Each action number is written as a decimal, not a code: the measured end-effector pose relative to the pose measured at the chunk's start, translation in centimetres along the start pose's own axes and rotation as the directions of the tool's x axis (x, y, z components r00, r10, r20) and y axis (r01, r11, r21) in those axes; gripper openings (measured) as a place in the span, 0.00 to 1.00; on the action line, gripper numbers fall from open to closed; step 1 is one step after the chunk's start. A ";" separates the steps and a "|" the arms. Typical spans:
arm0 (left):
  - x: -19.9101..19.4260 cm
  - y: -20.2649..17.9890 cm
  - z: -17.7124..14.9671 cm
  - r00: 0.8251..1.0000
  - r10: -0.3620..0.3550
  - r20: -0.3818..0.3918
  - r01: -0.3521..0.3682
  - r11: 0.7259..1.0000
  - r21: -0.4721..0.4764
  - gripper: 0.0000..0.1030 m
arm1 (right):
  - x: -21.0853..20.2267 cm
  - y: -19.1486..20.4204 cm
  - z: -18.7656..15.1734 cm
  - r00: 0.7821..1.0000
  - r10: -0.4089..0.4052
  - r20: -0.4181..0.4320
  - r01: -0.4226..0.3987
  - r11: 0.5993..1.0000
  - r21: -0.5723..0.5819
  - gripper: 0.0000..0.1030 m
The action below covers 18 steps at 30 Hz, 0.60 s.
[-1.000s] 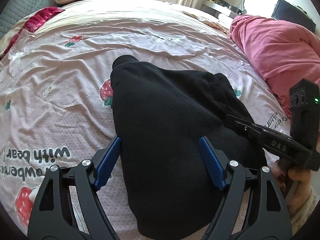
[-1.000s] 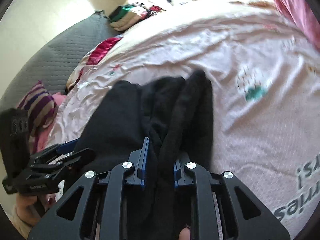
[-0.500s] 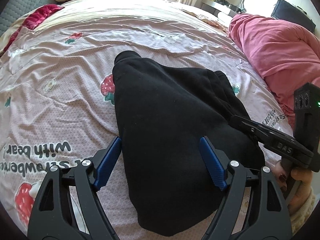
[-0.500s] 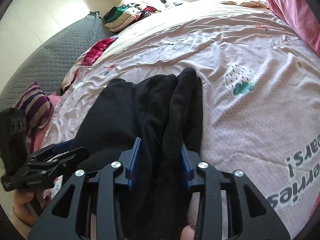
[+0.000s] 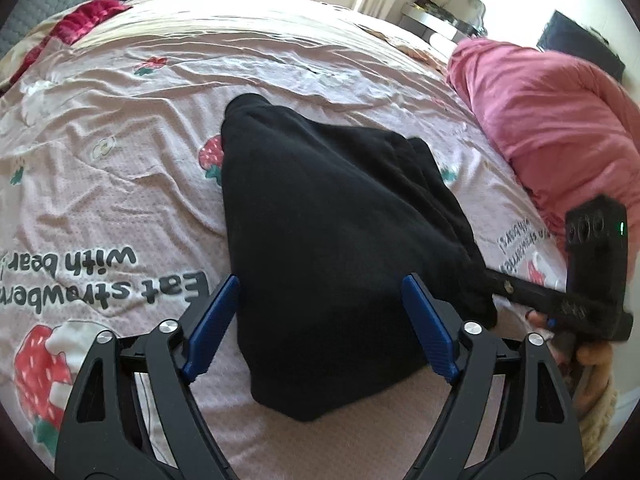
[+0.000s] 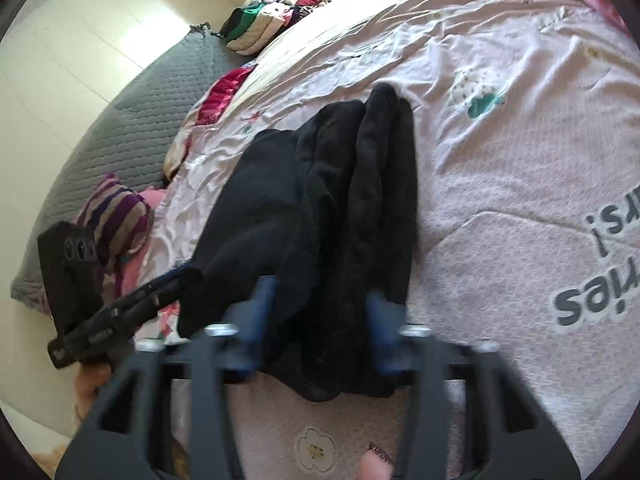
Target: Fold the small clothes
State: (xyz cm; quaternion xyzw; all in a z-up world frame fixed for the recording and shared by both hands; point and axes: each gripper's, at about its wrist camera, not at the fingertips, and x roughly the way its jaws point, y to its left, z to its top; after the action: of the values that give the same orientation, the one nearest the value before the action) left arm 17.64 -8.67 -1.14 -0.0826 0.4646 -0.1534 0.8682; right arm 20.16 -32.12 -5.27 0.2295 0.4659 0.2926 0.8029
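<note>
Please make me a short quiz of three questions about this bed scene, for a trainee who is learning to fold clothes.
1. True or false: the black garment lies on a pink printed sheet.
2. In the left wrist view, what lies on the bed to the right of the garment?
A. a pink blanket
B. a white towel
C. a blue pillow
3. Which fruit is printed on the sheet?

Key:
1. True.
2. A.
3. Strawberries.
</note>
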 end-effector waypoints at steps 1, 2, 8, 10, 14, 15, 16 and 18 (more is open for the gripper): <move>0.1 -0.3 -0.2 1.000 0.016 -0.004 -0.016 1.000 0.015 0.74 | -0.5 0.8 0.0 1.000 -0.019 0.018 0.019 0.999 -0.038 0.15; 0.1 -0.5 -0.4 1.000 0.023 -0.004 -0.023 0.999 0.024 0.74 | -1.0 1.5 0.0 0.999 -0.036 0.035 0.038 0.997 -0.070 0.14; 0.5 -0.6 -0.9 0.999 0.034 -0.019 -0.033 0.999 0.039 0.75 | -0.3 2.2 -0.6 0.974 -0.221 0.047 0.226 0.963 -0.145 0.13; 0.5 -0.7 -1.0 0.999 0.043 -0.021 -0.042 0.998 0.048 0.75 | 0.0 1.7 -1.0 0.971 -0.235 0.044 0.239 0.963 -0.126 0.18; 0.5 -0.5 -0.9 0.999 0.042 -0.021 -0.041 0.998 0.039 0.75 | -1.1 1.7 -1.3 0.964 -0.254 0.082 0.262 0.959 -0.104 0.47; 0.5 -0.5 -0.9 0.999 0.040 -0.022 -0.039 0.999 0.037 0.75 | -1.3 1.8 -1.6 0.961 -0.261 0.092 0.270 0.957 -0.104 0.48; 0.4 -0.5 -1.0 0.999 0.038 -0.022 -0.038 0.999 0.035 0.75 | -1.4 1.8 -1.8 0.959 -0.264 0.100 0.273 0.957 -0.100 0.48; 0.4 -0.4 -1.0 0.999 0.038 -0.022 -0.037 0.999 0.036 0.75 | -1.5 1.8 -2.1 0.957 -0.268 0.108 0.278 0.956 -0.096 0.50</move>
State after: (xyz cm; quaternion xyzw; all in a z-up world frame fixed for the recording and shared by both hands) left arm 16.91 -9.22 -1.88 -0.0567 0.4731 -0.1462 0.8669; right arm 17.26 -31.66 -4.14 0.1318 0.4380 0.1931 0.8681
